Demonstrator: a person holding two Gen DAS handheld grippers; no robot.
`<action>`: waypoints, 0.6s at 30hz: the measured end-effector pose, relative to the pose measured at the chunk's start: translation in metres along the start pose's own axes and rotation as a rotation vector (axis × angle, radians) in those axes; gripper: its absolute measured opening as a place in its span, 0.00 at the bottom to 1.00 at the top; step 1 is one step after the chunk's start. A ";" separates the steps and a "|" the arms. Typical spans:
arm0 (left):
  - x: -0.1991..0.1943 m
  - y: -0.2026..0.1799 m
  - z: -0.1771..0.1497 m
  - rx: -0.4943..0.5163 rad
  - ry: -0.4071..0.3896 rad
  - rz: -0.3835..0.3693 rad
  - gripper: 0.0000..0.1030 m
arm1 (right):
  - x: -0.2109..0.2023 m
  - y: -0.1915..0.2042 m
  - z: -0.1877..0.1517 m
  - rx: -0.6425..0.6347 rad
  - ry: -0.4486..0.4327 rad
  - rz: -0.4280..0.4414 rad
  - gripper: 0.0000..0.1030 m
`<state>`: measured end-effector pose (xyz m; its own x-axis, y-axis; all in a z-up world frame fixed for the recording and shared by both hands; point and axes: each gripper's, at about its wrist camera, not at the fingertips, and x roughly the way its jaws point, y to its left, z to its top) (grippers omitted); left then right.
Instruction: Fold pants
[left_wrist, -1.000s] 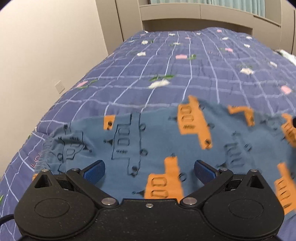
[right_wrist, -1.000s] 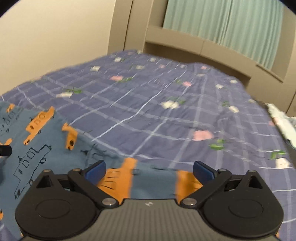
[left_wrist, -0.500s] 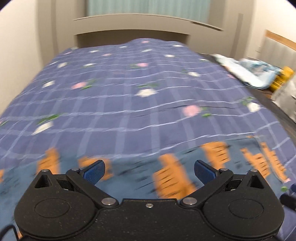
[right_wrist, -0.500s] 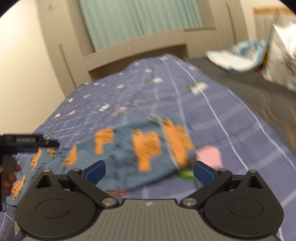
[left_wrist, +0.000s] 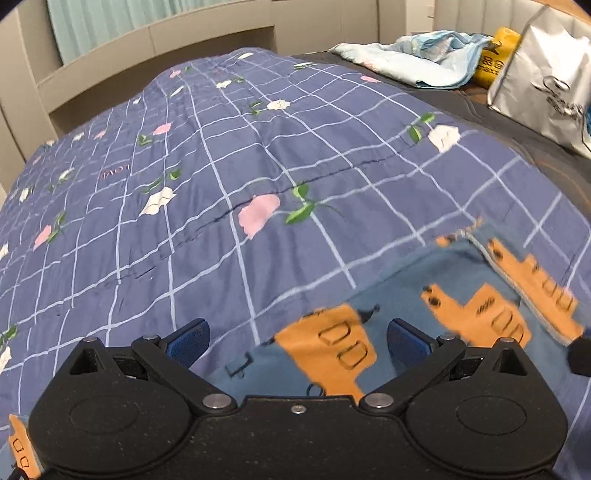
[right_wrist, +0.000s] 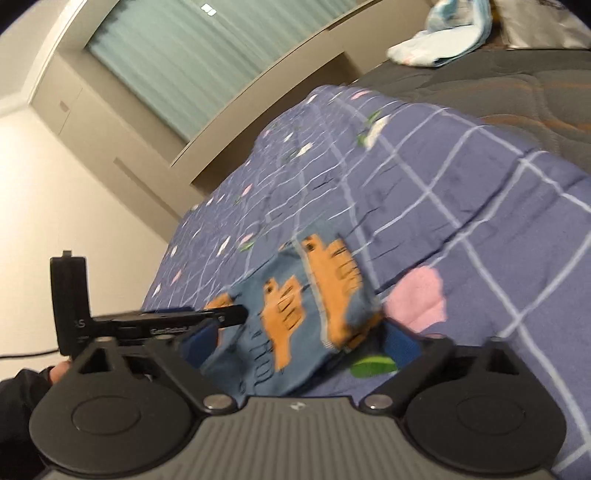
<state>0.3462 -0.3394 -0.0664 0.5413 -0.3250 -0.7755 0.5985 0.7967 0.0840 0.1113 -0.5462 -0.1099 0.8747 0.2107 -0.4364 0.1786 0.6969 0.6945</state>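
Observation:
The pants (left_wrist: 402, 321) are blue-grey with orange truck prints and lie on the bed's purple checked cover. In the left wrist view my left gripper (left_wrist: 297, 338) is open, its blue pads spread wide just above the pants' edge, holding nothing. In the right wrist view my right gripper (right_wrist: 301, 341) is open over the end of a pant leg (right_wrist: 295, 317), with the cloth between its spread pads. The left gripper shows there from the side (right_wrist: 147, 317), close on the left. The rest of the pants is hidden below the gripper bodies.
The purple cover with flowers (left_wrist: 240, 177) spans the bed up to a beige headboard (left_wrist: 147, 40). At the far right lie a light-blue crumpled cloth (left_wrist: 417, 62), a yellow packet (left_wrist: 495, 59) and a silver bag (left_wrist: 546, 77) on a dark sheet (right_wrist: 498, 85).
Both views have swung rightward along the pants, from the waist area toward the leg end. The right gripper has tilted and come closer to the leg end. Both stay open.

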 end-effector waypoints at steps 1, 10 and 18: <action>-0.001 0.000 0.004 -0.013 0.000 -0.005 0.99 | -0.002 -0.005 0.000 0.032 -0.018 -0.005 0.72; -0.021 -0.043 0.048 -0.059 -0.003 -0.216 0.99 | 0.004 0.037 -0.020 -0.322 -0.106 -0.251 0.23; -0.008 -0.079 0.069 -0.092 0.151 -0.331 0.97 | 0.013 0.081 -0.045 -0.604 -0.107 -0.288 0.12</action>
<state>0.3351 -0.4351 -0.0233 0.2302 -0.4991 -0.8354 0.6675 0.7057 -0.2377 0.1170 -0.4562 -0.0848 0.8754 -0.0881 -0.4753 0.1554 0.9823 0.1042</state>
